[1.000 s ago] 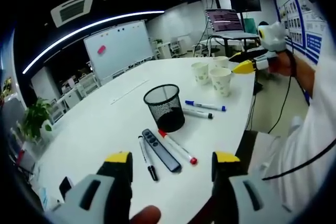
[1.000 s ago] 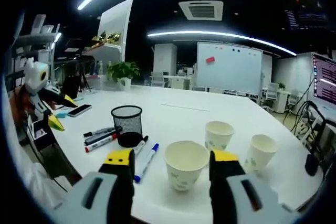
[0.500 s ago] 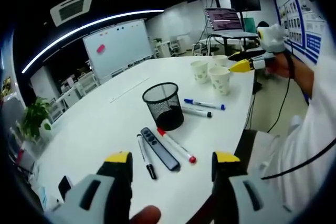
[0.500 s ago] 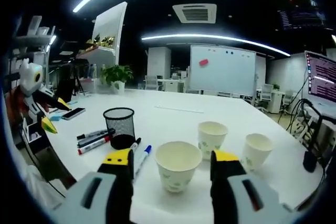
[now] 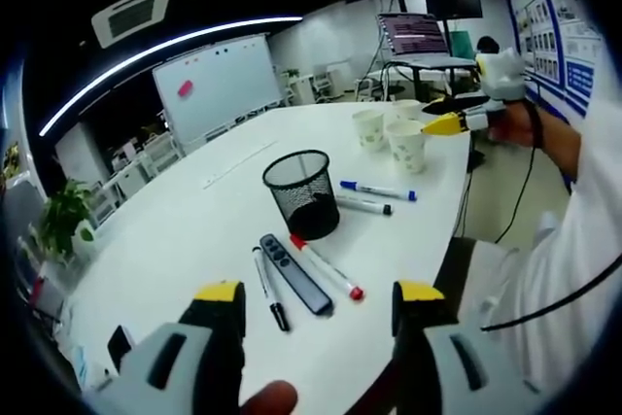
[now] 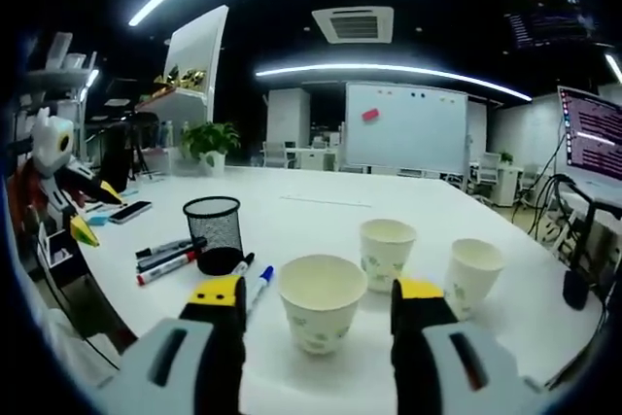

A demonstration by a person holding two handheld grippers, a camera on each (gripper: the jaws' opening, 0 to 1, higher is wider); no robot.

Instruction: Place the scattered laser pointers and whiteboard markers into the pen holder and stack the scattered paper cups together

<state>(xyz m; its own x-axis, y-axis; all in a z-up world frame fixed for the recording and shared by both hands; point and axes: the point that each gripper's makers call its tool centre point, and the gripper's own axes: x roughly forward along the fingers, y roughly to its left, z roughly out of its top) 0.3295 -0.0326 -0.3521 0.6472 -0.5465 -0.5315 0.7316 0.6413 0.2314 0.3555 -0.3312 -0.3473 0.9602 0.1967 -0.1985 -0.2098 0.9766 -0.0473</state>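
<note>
The left gripper (image 5: 313,300) hovers above the near edge of the white table (image 5: 175,230), its jaws apart with nothing between them. Just beyond them lie a black marker (image 5: 269,292), a dark laser pointer (image 5: 295,275) and a red-capped marker (image 5: 328,270), side by side and close to the table's edge. The black mesh pen holder (image 5: 302,193) stands upright just past them, with bare tabletop to its left. A blue-capped marker (image 5: 379,191) and a second white marker (image 5: 363,205) lie beside the holder on the side toward the cups.

The right gripper (image 6: 316,300) is also spread wide and holds nothing; the nearest paper cup (image 6: 321,302) stands upright between its jaws, untouched as far as can be told. Two more paper cups (image 6: 387,254) (image 6: 472,275) stand apart behind it, near the table's far right edge. Open table stretches beyond toward a whiteboard (image 6: 404,129).
</note>
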